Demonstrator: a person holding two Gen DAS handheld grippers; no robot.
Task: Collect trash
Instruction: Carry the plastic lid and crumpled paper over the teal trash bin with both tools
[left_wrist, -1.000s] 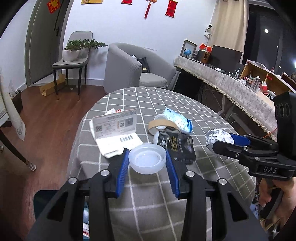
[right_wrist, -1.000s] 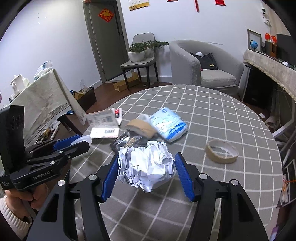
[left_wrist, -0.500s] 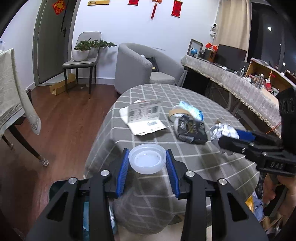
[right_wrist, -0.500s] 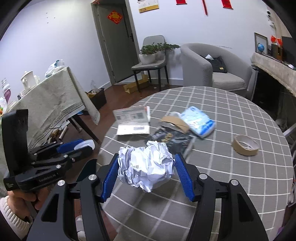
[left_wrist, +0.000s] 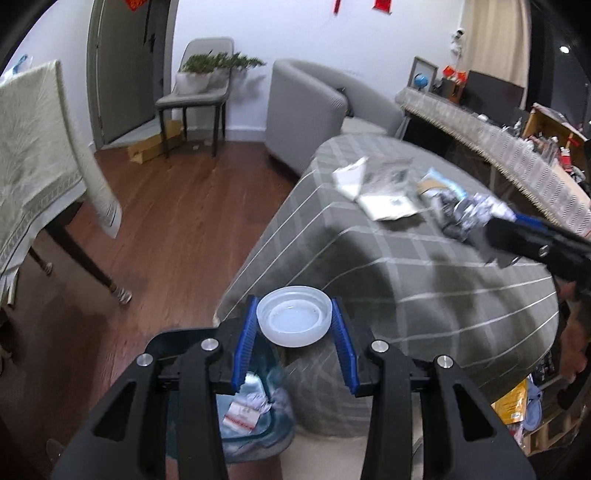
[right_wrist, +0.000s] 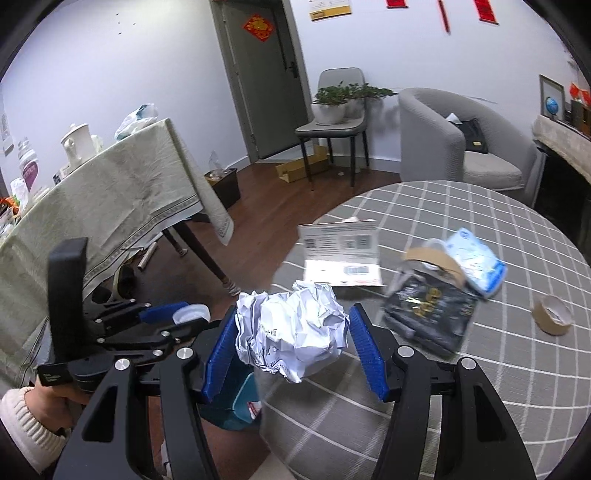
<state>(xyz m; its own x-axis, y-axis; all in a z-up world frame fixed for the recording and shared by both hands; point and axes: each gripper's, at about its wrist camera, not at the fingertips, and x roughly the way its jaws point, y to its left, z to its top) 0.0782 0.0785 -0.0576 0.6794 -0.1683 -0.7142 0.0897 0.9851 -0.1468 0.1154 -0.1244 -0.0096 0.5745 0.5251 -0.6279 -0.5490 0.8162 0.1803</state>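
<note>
My left gripper (left_wrist: 294, 317) is shut on a white plastic lid (left_wrist: 294, 320), held off the near edge of the round table (left_wrist: 424, 258), above a teal trash bin (left_wrist: 255, 417) on the floor with scraps inside. My right gripper (right_wrist: 291, 338) is shut on a crumpled paper ball (right_wrist: 291, 334) over the table's near edge (right_wrist: 461, 387); the bin's rim (right_wrist: 236, 413) shows just below its left finger. In the right wrist view the left gripper (right_wrist: 181, 314) with the lid appears at the left. In the left wrist view the right gripper (left_wrist: 491, 214) with the paper ball (left_wrist: 476, 208) appears at the right.
On the grey checked tablecloth lie a white printed card (right_wrist: 341, 254), a black snack bag (right_wrist: 430, 310), a blue-white packet (right_wrist: 472, 262) and a brown tape roll (right_wrist: 552, 314). A cloth-draped table (right_wrist: 110, 192) stands left, an armchair (right_wrist: 461, 147) and a chair with a plant (right_wrist: 336, 110) behind.
Both grippers have pulled back from over the table towards its near edge, carrying the lid and the paper ball. The floor and the trash bin have come into view below them.
</note>
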